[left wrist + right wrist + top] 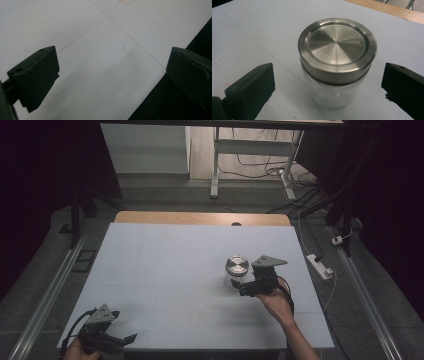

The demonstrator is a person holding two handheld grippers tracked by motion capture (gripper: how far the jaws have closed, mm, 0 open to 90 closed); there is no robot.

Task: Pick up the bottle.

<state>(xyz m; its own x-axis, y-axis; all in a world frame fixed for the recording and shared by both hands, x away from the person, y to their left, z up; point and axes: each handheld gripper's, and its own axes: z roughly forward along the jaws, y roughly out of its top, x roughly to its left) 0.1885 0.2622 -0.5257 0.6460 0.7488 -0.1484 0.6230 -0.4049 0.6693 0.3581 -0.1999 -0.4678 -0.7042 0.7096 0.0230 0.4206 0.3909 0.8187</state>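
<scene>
A glass jar [236, 270] with a brushed steel lid [337, 47] stood upright on the white table [175, 270], right of centre, at roughly two o'clock from the table's middle. The right gripper [239, 287] was at the jar's five o'clock, pointing toward it; in the right gripper view its jaws were spread wide, one on each side of the jar, both clear of the glass. The left gripper [125, 340] sat at the table's near-left corner, about seven o'clock, well apart from the jar, its jaws likewise spread over bare table by the edge and holding nothing. Judged step: approach to grasp, jar not yet gripped. The next move would call for advancing the right gripper until the jaws bracket the glass below the lid, then closing squarely; an off-centre closure could tip or slide the jar.
</scene>
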